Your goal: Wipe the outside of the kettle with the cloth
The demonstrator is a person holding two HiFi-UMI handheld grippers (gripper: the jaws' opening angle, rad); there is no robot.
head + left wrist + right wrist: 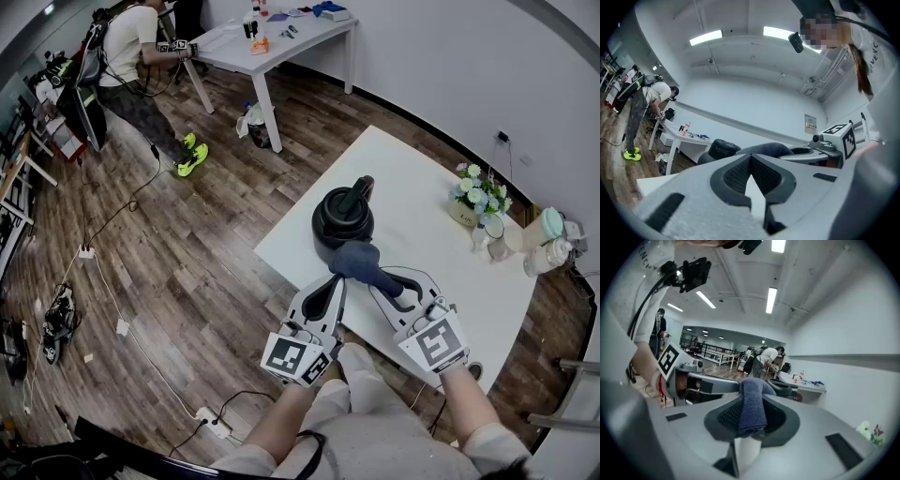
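A white rectangular surface [422, 197] carries a round black kettle [343, 217] with an arched handle, standing upright near its left edge. The left gripper [335, 284] sits just beside the kettle's near side, its fingers closed together on nothing. The right gripper [392, 286] has its fingers clamped on a folded blue-grey cloth [359, 261], whose bunched end touches the kettle's near wall.

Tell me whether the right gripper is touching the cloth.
Touching. The right gripper view shows the cloth pinched between the jaws of the right gripper, with a fold hanging down toward the camera.
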